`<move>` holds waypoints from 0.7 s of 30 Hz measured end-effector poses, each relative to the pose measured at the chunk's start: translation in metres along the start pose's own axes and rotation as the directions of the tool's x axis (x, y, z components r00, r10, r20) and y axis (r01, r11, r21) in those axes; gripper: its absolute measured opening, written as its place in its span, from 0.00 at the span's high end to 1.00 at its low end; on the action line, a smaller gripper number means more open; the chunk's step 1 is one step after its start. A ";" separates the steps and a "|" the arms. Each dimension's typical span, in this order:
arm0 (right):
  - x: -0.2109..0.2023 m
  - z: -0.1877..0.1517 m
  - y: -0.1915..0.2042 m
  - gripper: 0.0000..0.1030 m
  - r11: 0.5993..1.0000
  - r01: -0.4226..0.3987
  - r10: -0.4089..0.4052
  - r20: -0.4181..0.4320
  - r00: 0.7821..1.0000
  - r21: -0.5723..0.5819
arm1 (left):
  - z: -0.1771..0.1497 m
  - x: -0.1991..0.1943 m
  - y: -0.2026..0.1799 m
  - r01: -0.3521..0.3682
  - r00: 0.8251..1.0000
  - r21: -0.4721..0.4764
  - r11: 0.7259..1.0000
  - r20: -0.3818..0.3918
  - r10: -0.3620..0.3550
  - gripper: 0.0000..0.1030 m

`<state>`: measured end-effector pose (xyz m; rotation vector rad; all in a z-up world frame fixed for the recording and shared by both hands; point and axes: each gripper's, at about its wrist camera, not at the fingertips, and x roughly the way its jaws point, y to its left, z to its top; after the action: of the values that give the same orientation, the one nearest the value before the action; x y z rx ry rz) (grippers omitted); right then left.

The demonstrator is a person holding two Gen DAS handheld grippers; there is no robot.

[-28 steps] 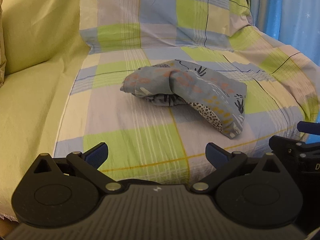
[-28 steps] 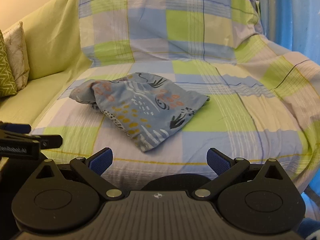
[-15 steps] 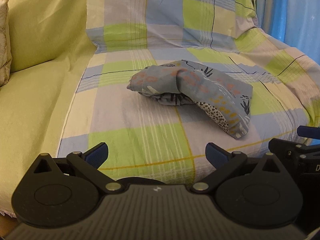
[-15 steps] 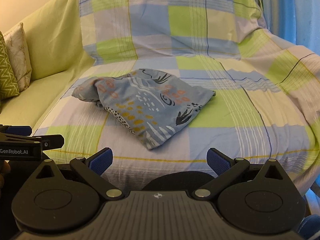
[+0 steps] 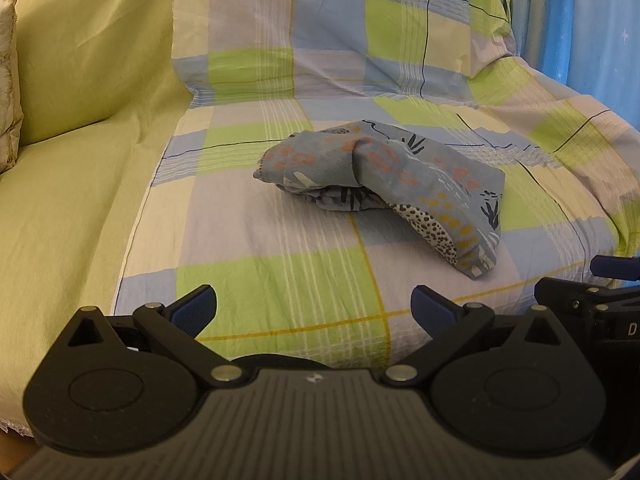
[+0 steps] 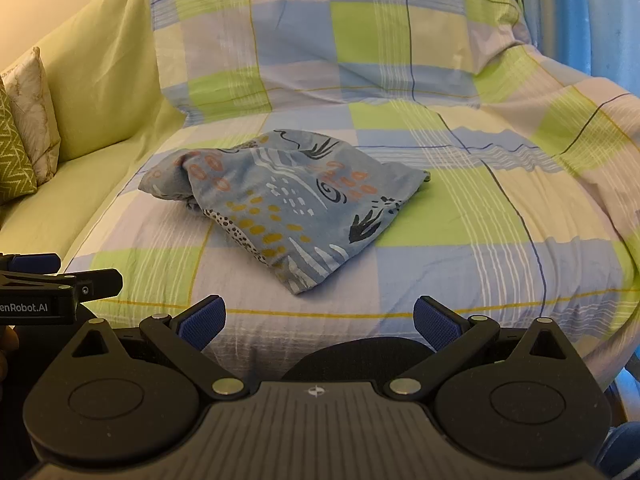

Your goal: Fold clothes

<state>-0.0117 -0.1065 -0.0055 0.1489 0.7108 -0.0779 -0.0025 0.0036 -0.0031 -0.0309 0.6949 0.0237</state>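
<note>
Two views cover the same sofa seat. From the left wrist camera, the left gripper (image 5: 314, 306) hangs short of the seat's front edge with its blue-padded fingers spread wide and nothing between them. Well ahead of it, a crumpled blue-grey cotton garment printed with orange ovals, yellow dots and dark leaf shapes (image 5: 384, 184) lies bunched on the checked green, blue and cream cotton sheet (image 5: 280, 272) draped over the seat and backrest. One flap runs forward and right to a pointed corner near the sheet's yellow line; under it, more layers are tucked in a wad, so the garment looks unfolded and needs spreading first. To the left, the plain lime-green sofa cover (image 5: 72, 184) is bare. The right gripper shows as a black body at the right edge.

From the right wrist camera, the right gripper (image 6: 319, 318) likewise stands wide apart and empty, also short of the seat edge. Here the garment (image 6: 288, 200) reads flatter, its nearest corner pointing towards this claw, which probably makes it the easiest first pinch. A green zigzag-patterned cushion (image 6: 14, 164) leans at the far left, clear of the work. Both claws held back and spread suggests an approach before any grasp.
</note>
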 end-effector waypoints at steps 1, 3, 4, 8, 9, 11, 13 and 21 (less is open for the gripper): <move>0.000 0.000 0.000 0.00 1.000 -0.001 0.001 0.000 1.000 0.002 | 0.000 0.000 0.000 -0.001 1.000 0.001 1.000 -0.001 0.001 0.01; 0.000 -0.001 -0.001 0.00 1.000 -0.002 0.002 0.000 1.000 0.003 | 0.000 0.000 -0.001 -0.003 1.000 0.004 1.000 -0.002 0.003 0.01; 0.000 -0.001 -0.001 0.00 1.000 -0.002 0.002 0.000 1.000 0.002 | 0.000 0.000 -0.001 -0.004 1.000 0.005 1.000 -0.002 0.004 0.01; 0.000 -0.001 -0.001 0.00 1.000 -0.003 0.003 0.000 1.000 0.006 | 0.000 0.000 -0.002 -0.006 1.000 0.010 1.000 -0.003 0.006 0.01; 0.000 -0.001 -0.001 0.00 1.000 -0.004 0.004 0.000 1.000 0.007 | 0.000 0.000 -0.002 -0.008 1.000 0.011 1.000 -0.003 0.008 0.01; 0.000 0.000 -0.002 0.00 1.000 -0.004 0.004 -0.001 1.000 0.007 | 0.000 0.000 -0.002 -0.010 1.000 0.014 1.000 -0.003 0.010 0.01; 0.000 0.000 -0.002 0.00 1.000 -0.005 0.005 -0.001 1.000 0.008 | 0.000 0.000 -0.003 -0.011 1.000 0.016 1.000 -0.003 0.011 0.01; 0.000 0.000 -0.002 0.00 1.000 -0.006 0.006 -0.001 1.000 0.010 | 0.000 0.000 -0.002 -0.009 1.000 0.014 1.000 -0.003 0.009 0.01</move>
<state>-0.0120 -0.1085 -0.0063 0.1610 0.7111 -0.0760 -0.0026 0.0012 -0.0028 -0.0142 0.6982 0.0273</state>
